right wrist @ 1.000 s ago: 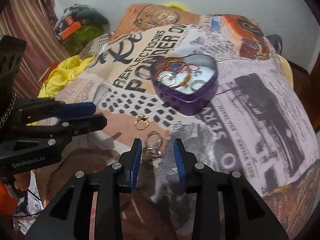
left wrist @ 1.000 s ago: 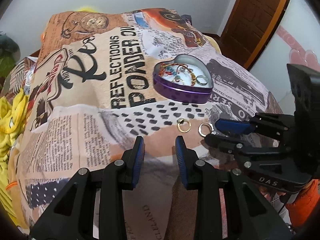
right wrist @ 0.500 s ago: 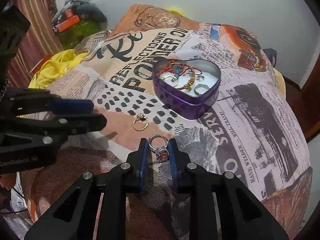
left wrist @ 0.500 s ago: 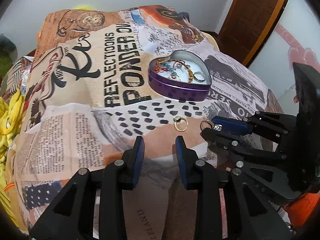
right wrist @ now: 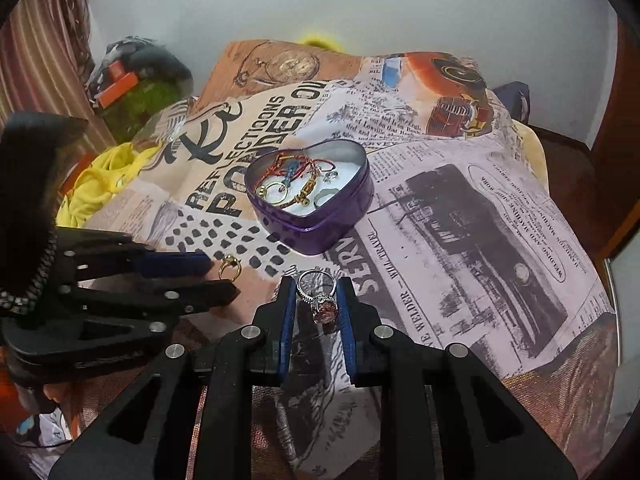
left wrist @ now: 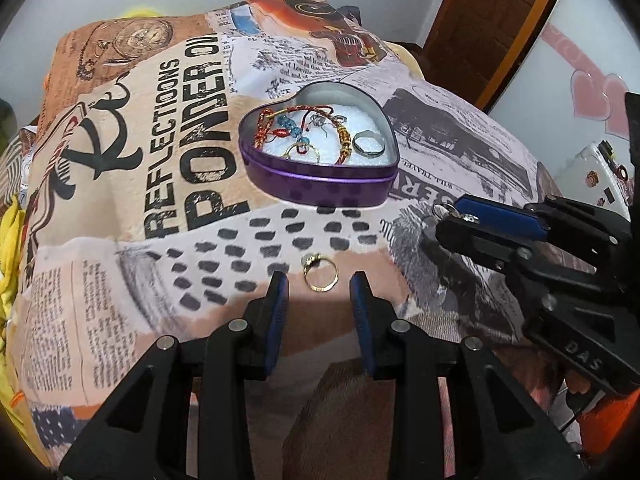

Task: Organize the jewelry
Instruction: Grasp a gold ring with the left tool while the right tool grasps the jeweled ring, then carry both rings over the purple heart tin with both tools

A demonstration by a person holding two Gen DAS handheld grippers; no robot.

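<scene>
Ring stone [right wrist: 326, 307] right-wrist view only

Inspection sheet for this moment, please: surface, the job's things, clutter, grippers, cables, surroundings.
Surface: newsprint-patterned blanket, wrinkled.
Job's things: purple heart tin, lid off, holding bracelets and rings; gold ring loose on the blanket; silver stone ring held.
Clutter: yellow cloth at the blanket's edge.
Grippers: right gripper, jaws closed on the silver stone ring; left gripper, jaws apart around the gold ring, not pressing.
Cables: nothing seen on the blanket.
Surroundings: white wall, wooden door, striped curtain.
</scene>
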